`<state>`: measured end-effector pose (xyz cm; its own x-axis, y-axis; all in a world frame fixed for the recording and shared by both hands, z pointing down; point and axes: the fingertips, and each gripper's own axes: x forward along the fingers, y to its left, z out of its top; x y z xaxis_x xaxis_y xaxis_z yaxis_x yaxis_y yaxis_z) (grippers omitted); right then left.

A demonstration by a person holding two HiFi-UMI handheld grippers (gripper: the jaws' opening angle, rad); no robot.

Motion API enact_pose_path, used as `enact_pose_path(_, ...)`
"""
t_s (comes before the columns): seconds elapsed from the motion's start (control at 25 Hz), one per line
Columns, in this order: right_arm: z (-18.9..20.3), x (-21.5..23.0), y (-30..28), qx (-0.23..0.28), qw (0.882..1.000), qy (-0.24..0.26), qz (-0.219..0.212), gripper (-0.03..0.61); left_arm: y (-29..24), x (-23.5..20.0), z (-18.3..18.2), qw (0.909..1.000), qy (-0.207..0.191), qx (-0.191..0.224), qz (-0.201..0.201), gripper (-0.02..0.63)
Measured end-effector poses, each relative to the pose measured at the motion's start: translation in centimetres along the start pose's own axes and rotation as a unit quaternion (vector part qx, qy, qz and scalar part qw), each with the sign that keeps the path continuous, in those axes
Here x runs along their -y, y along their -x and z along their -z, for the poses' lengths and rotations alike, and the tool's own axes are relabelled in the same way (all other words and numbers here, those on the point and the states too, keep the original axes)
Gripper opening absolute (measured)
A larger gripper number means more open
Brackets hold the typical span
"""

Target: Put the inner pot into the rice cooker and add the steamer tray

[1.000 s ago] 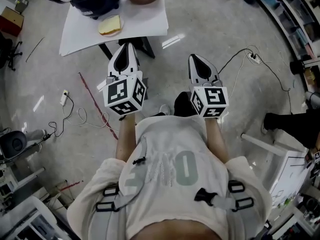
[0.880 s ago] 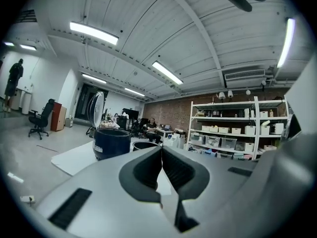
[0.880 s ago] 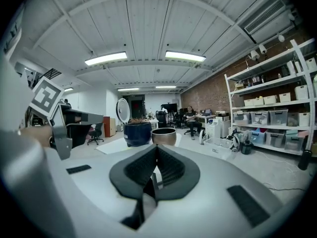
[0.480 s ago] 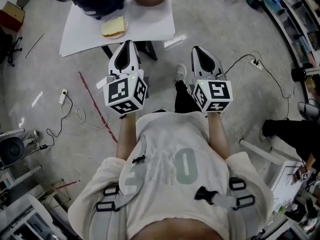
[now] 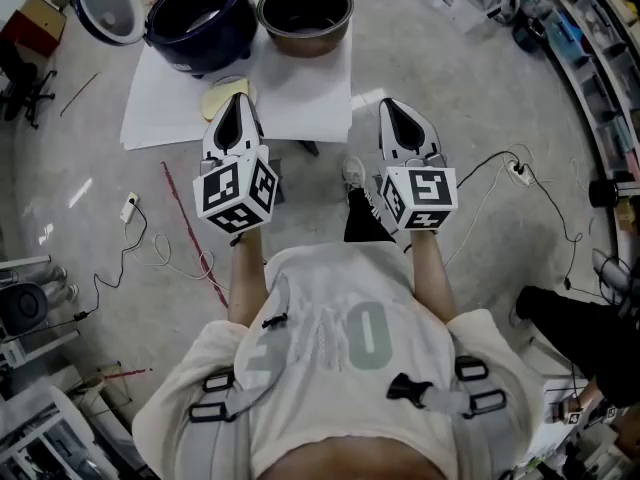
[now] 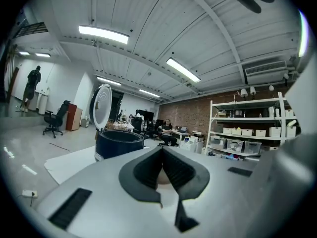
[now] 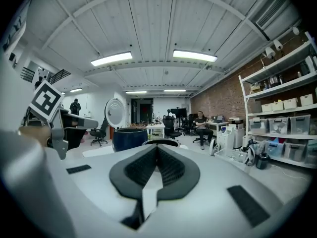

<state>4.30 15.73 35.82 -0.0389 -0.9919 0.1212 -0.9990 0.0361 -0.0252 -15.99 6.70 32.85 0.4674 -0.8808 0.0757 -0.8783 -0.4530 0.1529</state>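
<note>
The dark blue rice cooker (image 5: 198, 20) stands on the white table (image 5: 300, 98) with its lid (image 5: 108, 4) swung open. To its right sits the brown inner pot (image 5: 305, 10), empty. A pale yellow steamer tray (image 5: 222, 95) lies in front of the cooker, partly hidden behind my left gripper (image 5: 238, 104). That gripper is shut and empty, its tip over the table's near edge. My right gripper (image 5: 392, 106) is also shut and empty, above the floor right of the table. The left gripper view shows the cooker (image 6: 119, 144) just ahead, left of the shut jaws.
Cables (image 5: 150, 238) and a power strip (image 5: 512, 171) lie on the grey floor either side of me. Shelving with bins (image 7: 282, 128) lines the right wall. People sit at desks (image 7: 200, 125) far behind the table. My foot (image 5: 352, 173) is near the table leg.
Both grippers moved forward toward the table as I stepped closer. The cooker, pot and lid have come fully into the head view. The left gripper now reaches the table edge.
</note>
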Motion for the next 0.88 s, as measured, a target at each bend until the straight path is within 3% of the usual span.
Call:
enact_pose_path(0.24,-2.8,7.9,-11.3,-0.008,0.999,0.006,-0.042,0.009,-11.8,0.9,-1.4,0.9987,-0.014,0.003,-0.049,0.021)
enact_pose_path(0.44,-5.0,12.5,-19.3,-0.006,0.997,0.015,-0.081,0.009,-18.9,-0.1,-3.0,0.9948,0.001,0.017,-0.1,0.021)
enact_pose_path(0.56,-5.5,14.0,-22.9,-0.005,0.993,0.012,-0.113,0.008,-20.6,-0.6,-3.5,0.9905,0.005,0.021,-0.136,0.021)
enact_pose_path(0.68,-5.0,14.9,-25.9,-0.009,0.992,0.01,-0.124,0.009,-22.1,-0.7,-3.3,0.9888,0.013,0.025,-0.147,0.021)
enact_pose_path(0.88,-4.9,13.9,-28.7,-0.013,0.987,0.009,-0.162,0.008,-22.3,-1.6,-3.0,0.9822,0.024,0.025,-0.184,0.021)
